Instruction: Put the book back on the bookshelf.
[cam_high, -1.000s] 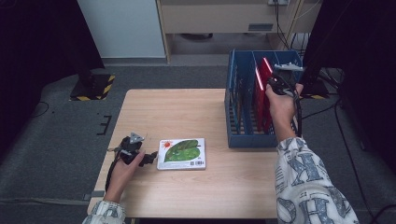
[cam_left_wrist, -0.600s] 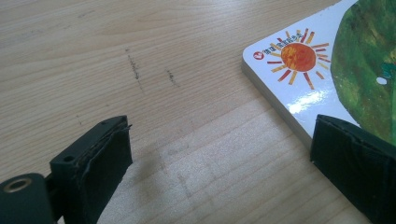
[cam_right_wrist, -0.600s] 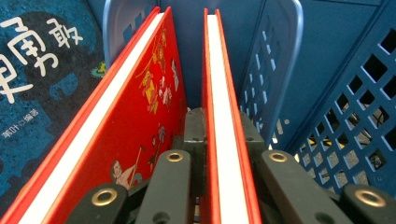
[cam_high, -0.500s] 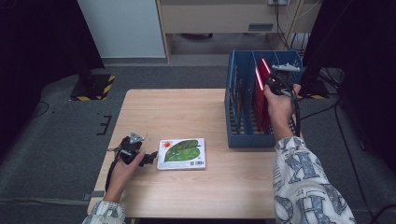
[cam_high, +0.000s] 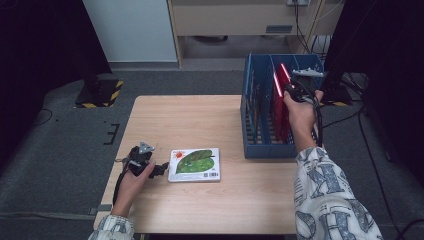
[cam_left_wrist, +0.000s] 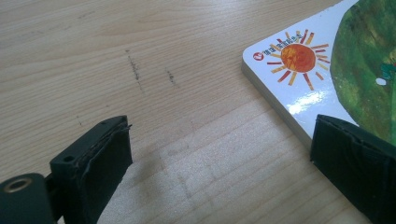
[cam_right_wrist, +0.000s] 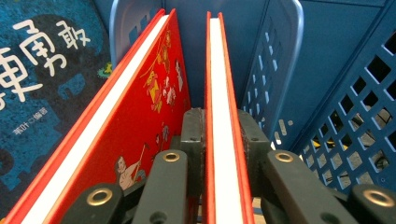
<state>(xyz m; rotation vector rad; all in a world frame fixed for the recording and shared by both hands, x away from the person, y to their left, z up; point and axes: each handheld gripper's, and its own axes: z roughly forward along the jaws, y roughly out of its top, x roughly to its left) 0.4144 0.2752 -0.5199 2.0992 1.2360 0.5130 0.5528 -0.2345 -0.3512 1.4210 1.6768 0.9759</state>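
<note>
Grey carpet is surrounding a pale wooden table (cam_high: 200, 120), with dark cabinets looming at both sides. At the table's right edge a blue rack (cam_high: 260, 125) is standing, divided into upright slots. Two red books are standing in one slot; the right gripper (cam_right_wrist: 223, 140) is clamping the thinner red book (cam_right_wrist: 222, 70) by its upper edge, one jaw pressing on each cover. Its jaws have just been easing open slightly, yet the pads are remaining against the book. The second red book (cam_right_wrist: 135, 107) is leaning just beside it, and a dark blue book (cam_right_wrist: 42, 70) is sitting in the neighbouring slot. In the high view the right gripper (cam_high: 296, 91) is sitting above the rack's middle.

Near the front left of the table a leaf book (cam_high: 195, 164) is lying flat, cover up. The left gripper (cam_high: 160, 169) is resting on the wood at the book's left edge, jaws spread wide; one jaw is sitting by the book's corner (cam_left_wrist: 299, 65), the other over bare wood, gripping nothing.
</note>
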